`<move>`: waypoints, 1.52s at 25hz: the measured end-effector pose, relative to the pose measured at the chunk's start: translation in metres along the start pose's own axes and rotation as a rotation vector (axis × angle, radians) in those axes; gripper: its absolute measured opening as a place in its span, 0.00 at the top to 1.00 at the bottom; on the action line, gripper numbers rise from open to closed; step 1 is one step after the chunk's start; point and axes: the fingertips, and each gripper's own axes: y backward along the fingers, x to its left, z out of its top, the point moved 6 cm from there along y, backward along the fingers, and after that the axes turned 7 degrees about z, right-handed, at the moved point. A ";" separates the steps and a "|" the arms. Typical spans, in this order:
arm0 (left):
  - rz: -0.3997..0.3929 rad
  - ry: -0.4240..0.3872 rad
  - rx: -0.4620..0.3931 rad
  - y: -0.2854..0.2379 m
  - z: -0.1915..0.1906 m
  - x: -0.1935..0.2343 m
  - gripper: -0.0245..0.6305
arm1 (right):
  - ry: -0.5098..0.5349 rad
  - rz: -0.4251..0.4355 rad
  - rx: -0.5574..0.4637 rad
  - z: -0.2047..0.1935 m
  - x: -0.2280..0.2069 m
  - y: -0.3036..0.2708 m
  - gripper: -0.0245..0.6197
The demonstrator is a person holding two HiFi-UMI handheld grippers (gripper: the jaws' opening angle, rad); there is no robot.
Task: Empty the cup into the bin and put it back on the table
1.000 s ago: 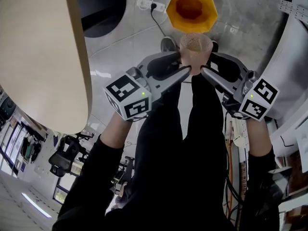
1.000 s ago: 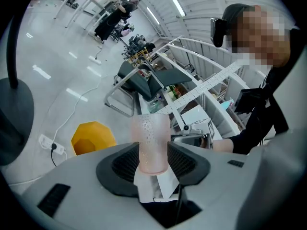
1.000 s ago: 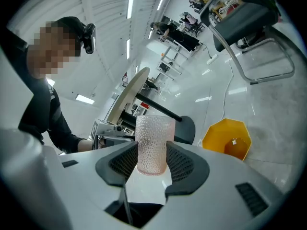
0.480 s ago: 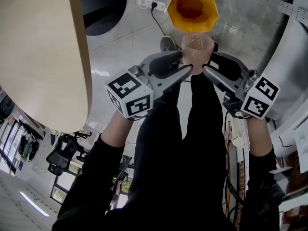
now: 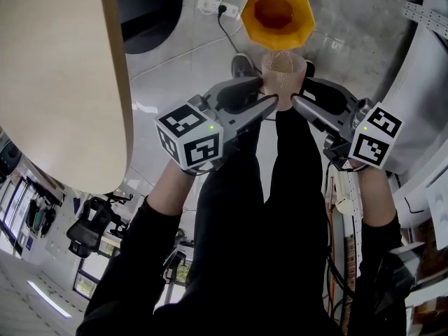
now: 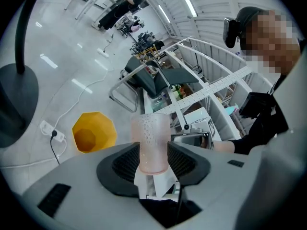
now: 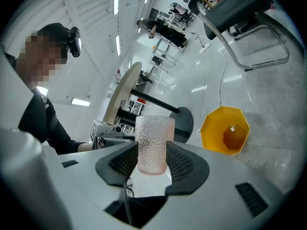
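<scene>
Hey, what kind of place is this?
Probably a lab or workshop: a bare grey floor with a power strip lying on it, white metal framing, and an office chair further back.

Workshop-lab: metal framing [image 6: 225,83], office chairs [image 6: 156,78]

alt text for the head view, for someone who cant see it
Looking down, a pink bumpy cup is held upright between the left claw and the right claw, each shut on one side of it, above the person's legs. A yellow bin stands open on the grey floor just beyond the cup; a pale table top fills the left edge.
</scene>
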 end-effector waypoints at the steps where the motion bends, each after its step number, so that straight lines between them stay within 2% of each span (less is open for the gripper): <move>1: -0.001 0.008 0.004 0.000 -0.001 0.000 0.68 | -0.008 0.000 0.002 -0.001 0.000 0.000 0.67; 7: -0.006 0.072 0.009 -0.001 -0.002 0.003 0.68 | -0.039 0.003 0.003 0.000 -0.002 -0.001 0.67; 16: -0.001 0.088 0.008 0.001 -0.002 0.003 0.68 | -0.075 0.011 0.011 0.000 -0.002 -0.001 0.67; 26: -0.014 0.184 0.009 -0.003 -0.012 0.008 0.68 | -0.132 0.001 0.011 -0.007 -0.008 -0.001 0.67; 38: -0.016 0.252 0.067 -0.002 -0.007 0.003 0.68 | -0.218 -0.022 0.054 -0.002 -0.003 0.002 0.67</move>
